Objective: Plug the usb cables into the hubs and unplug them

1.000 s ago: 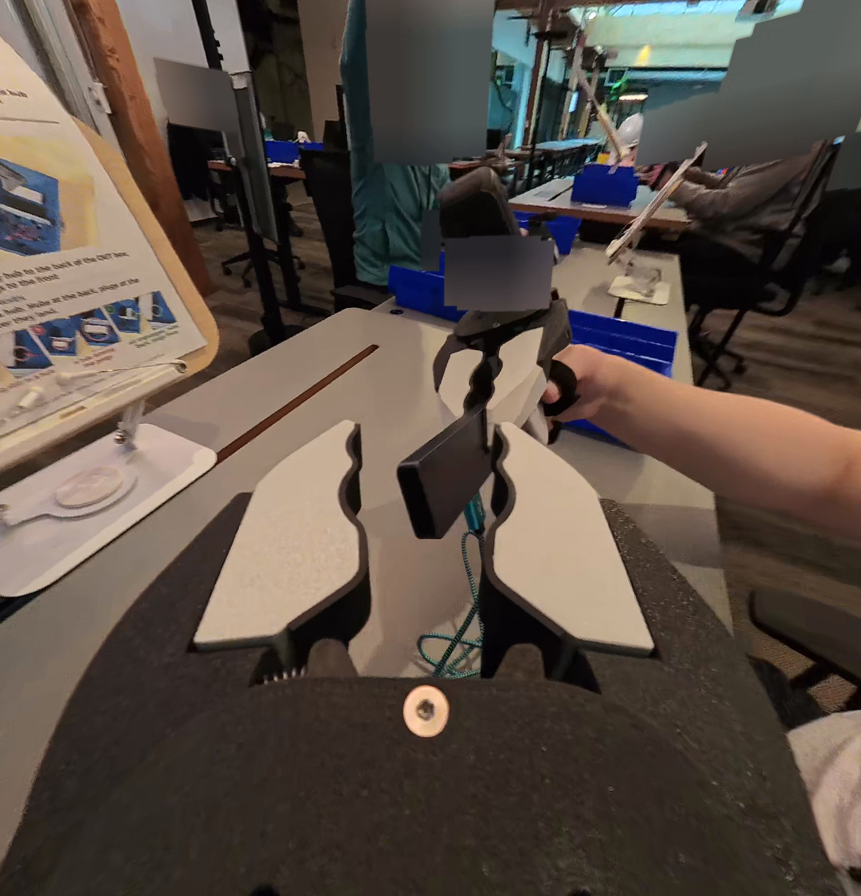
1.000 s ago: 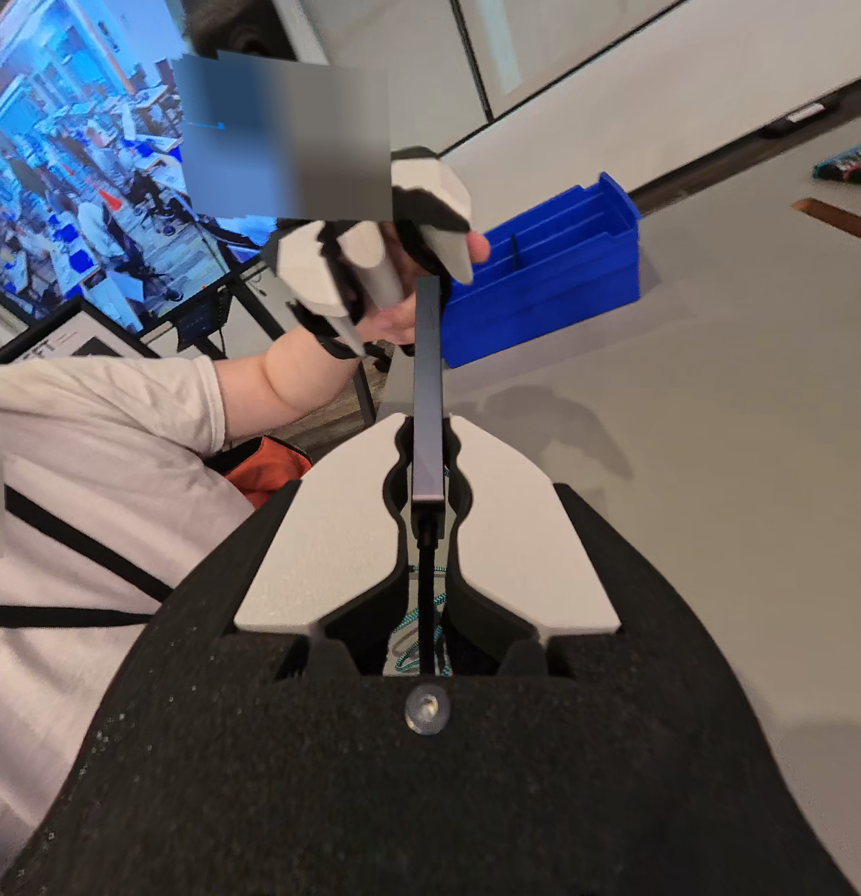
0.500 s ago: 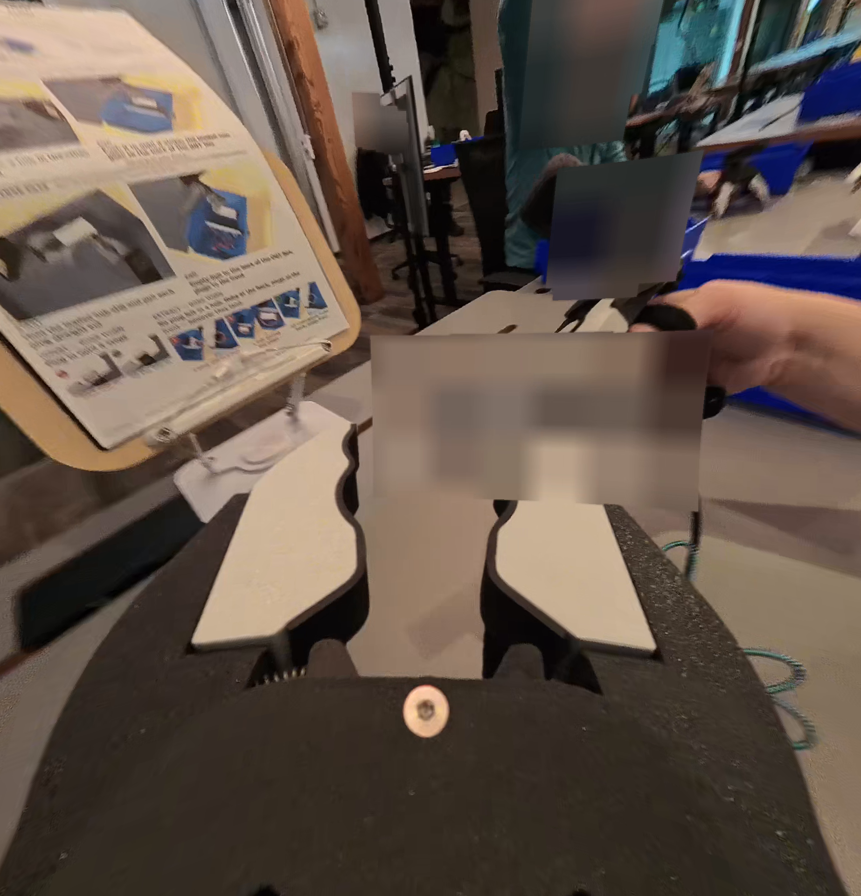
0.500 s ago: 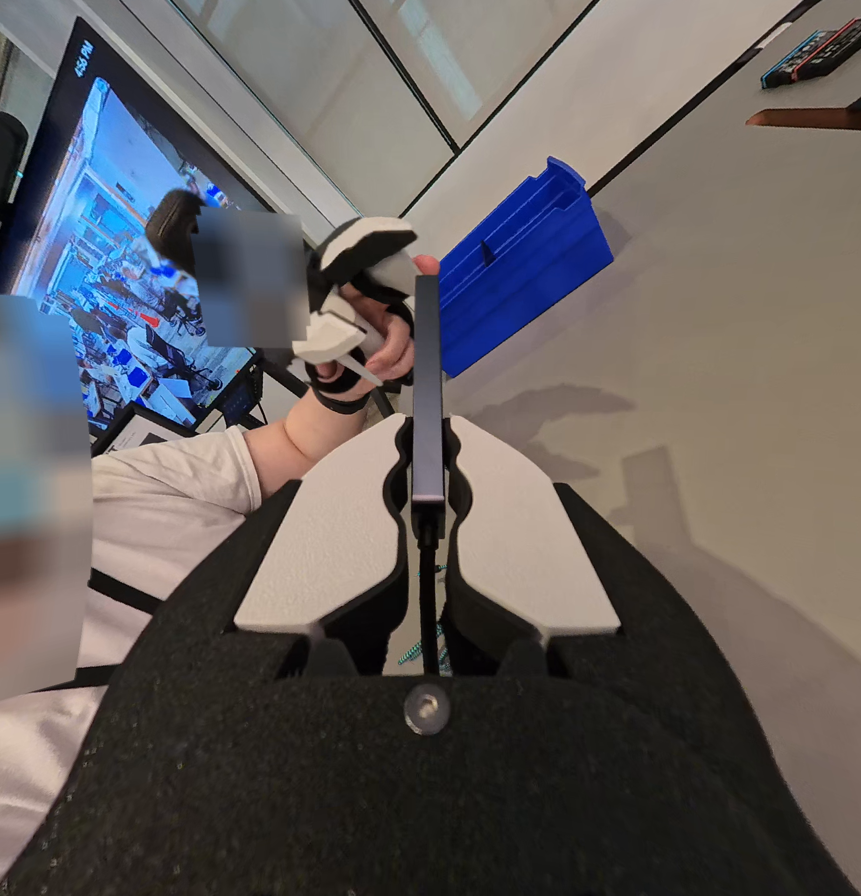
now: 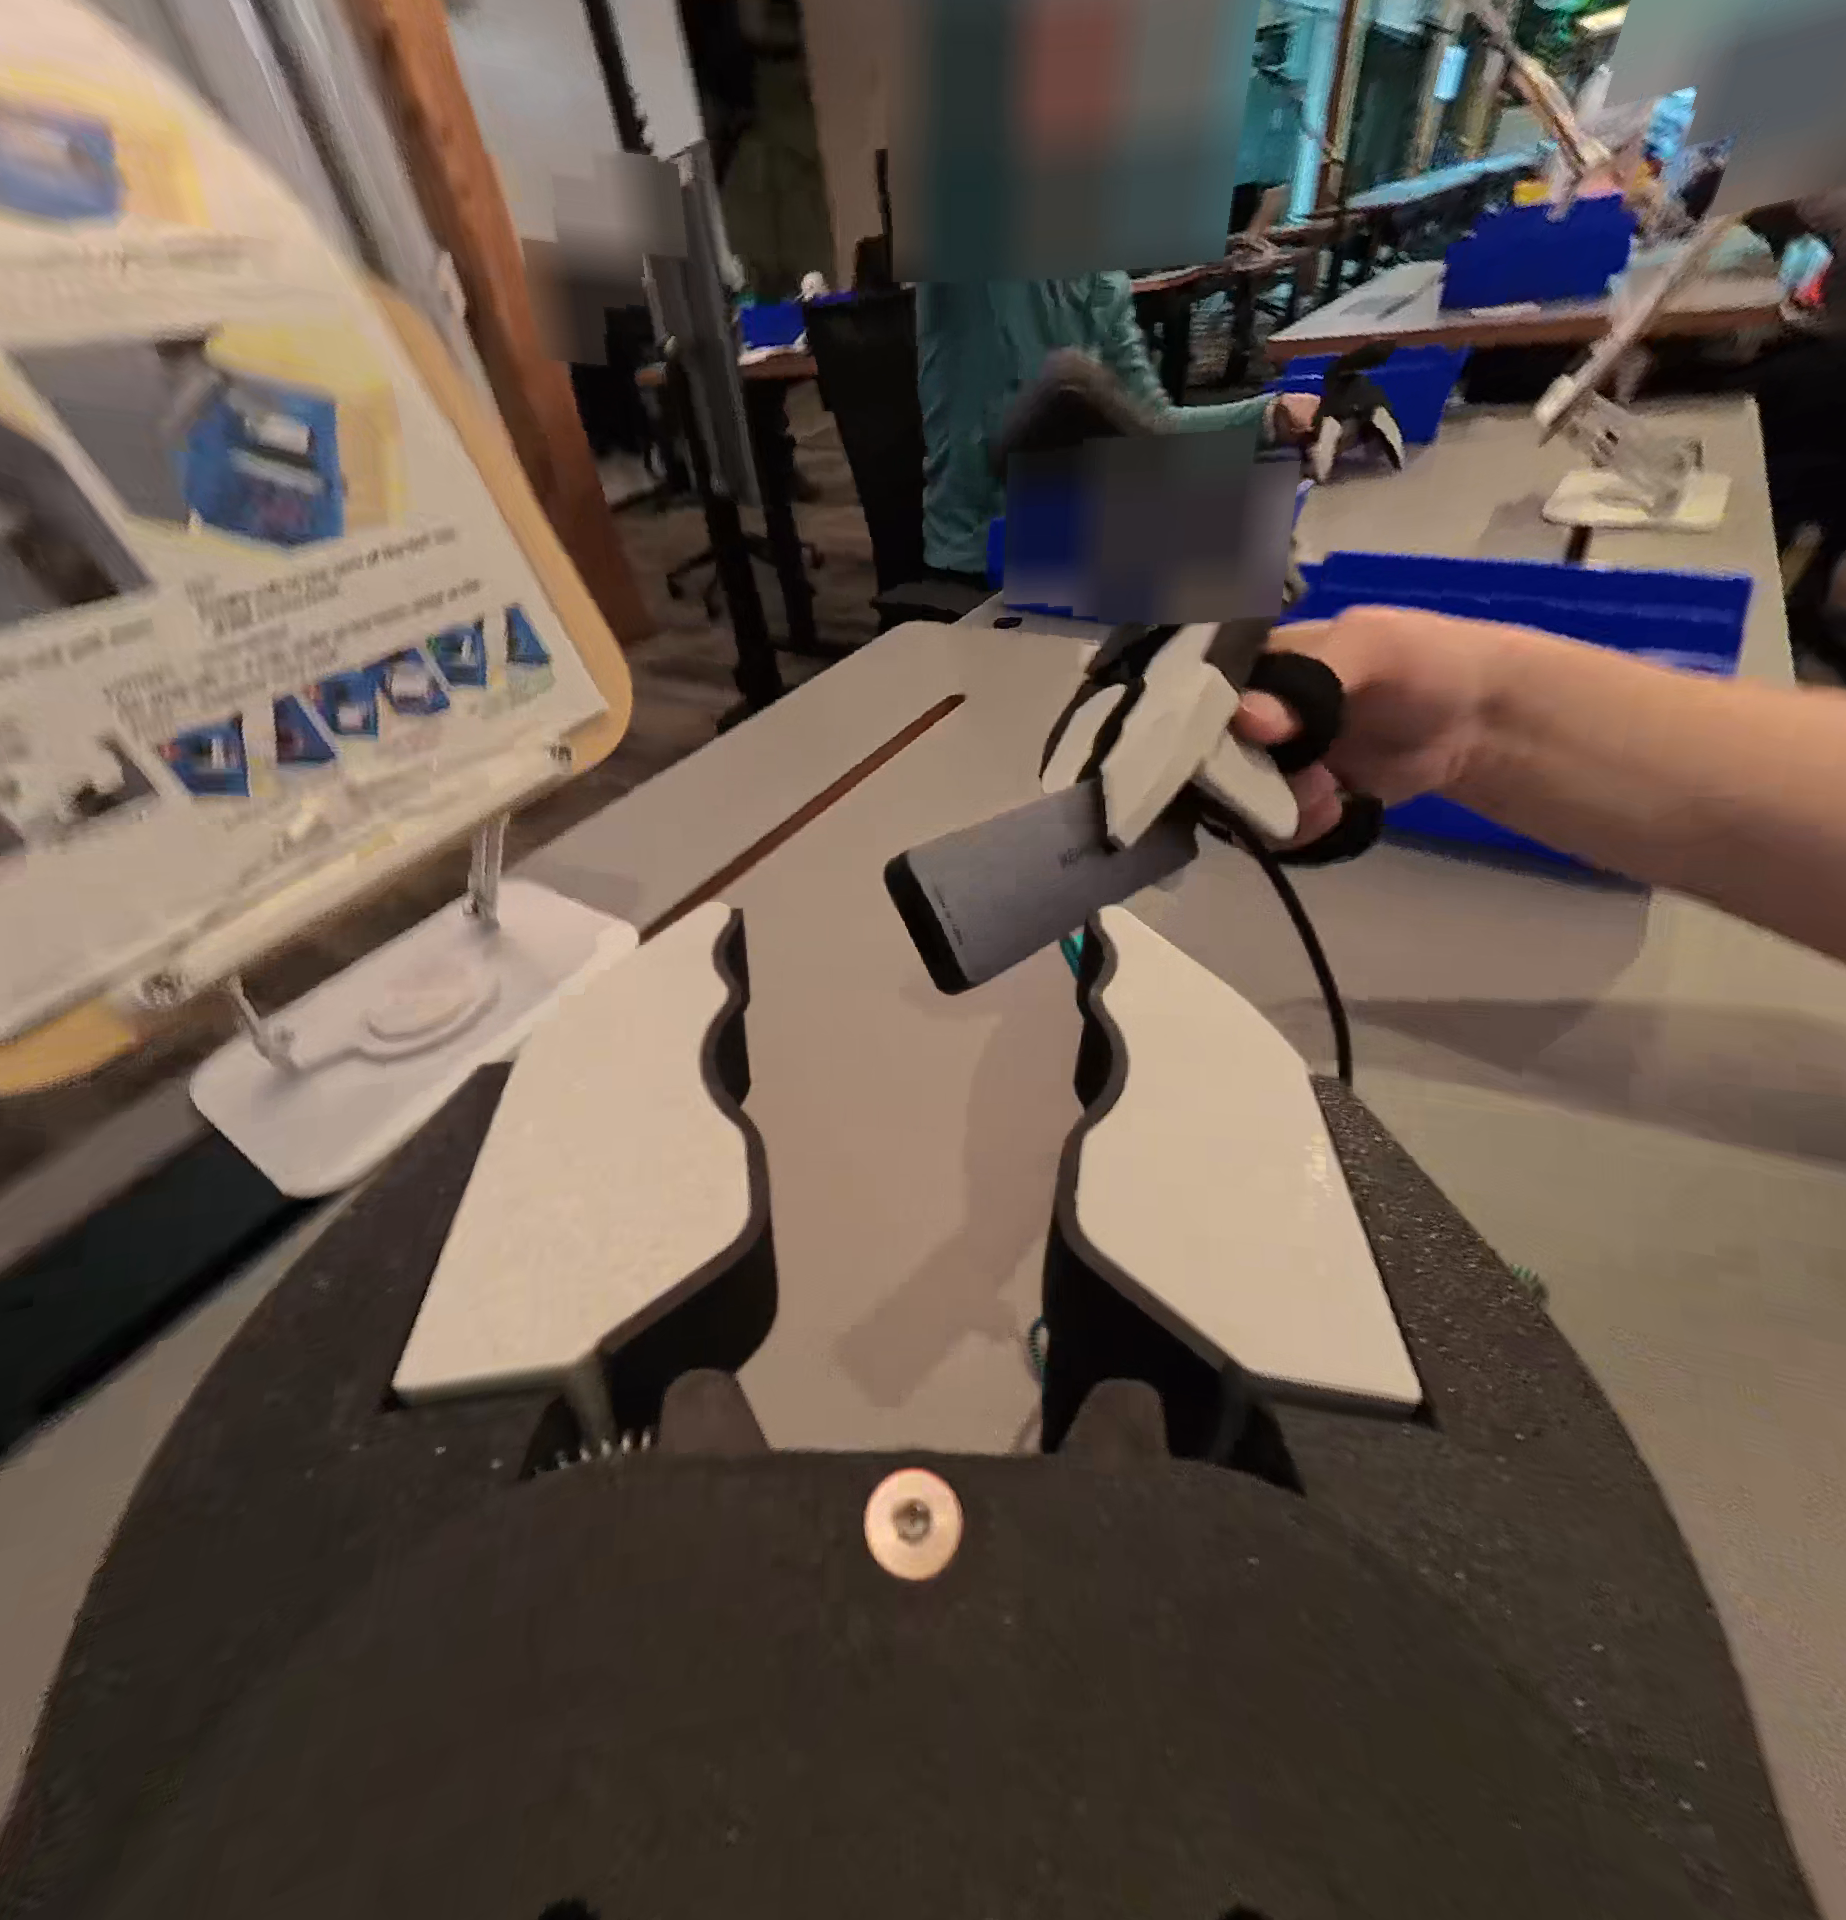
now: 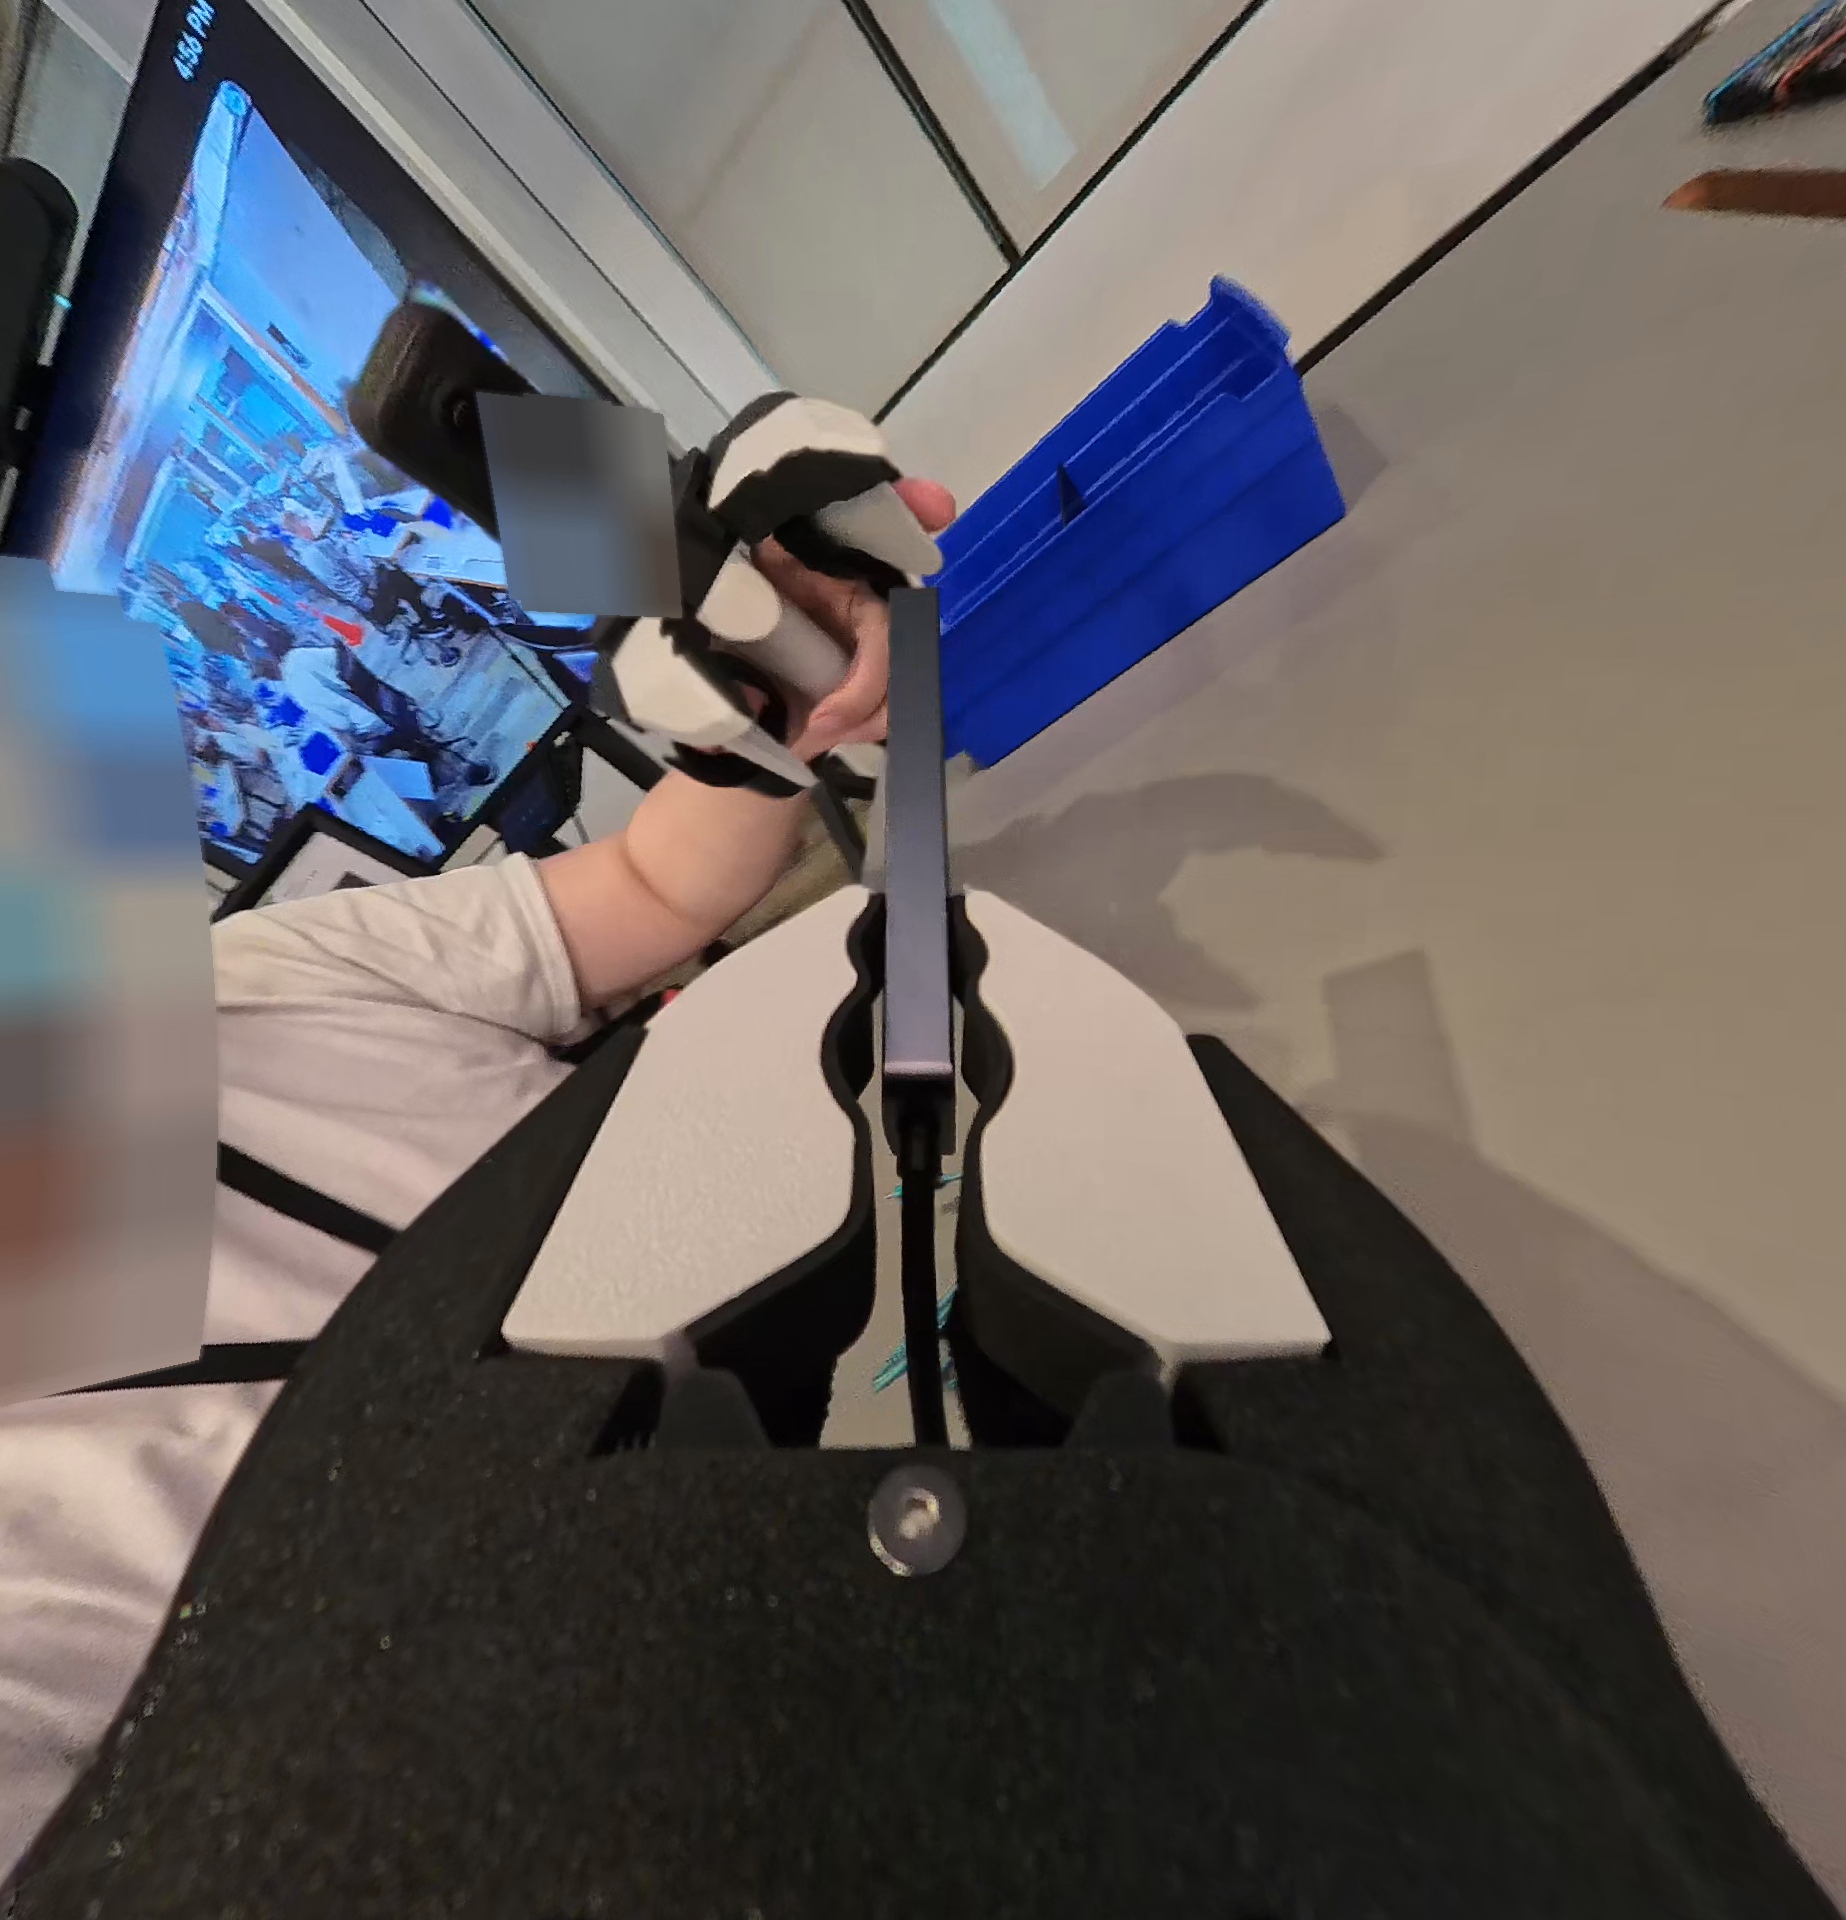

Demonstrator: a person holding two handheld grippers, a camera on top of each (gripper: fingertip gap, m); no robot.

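While right claw (image 6: 916,971) clamps hub (image 6: 916,831), left claw (image 5: 914,997) gapes.

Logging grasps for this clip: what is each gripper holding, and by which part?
The right gripper clamps the grey USB hub near its cable end. The left gripper is open, holding nothing.

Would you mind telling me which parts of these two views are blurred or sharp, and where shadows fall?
Left wrist view: the instruction board is motion-smeared, while the left gripper and the hub stay fairly sharp. Right wrist view: the hub in the right gripper is crisp; soft shadows lie on the table.
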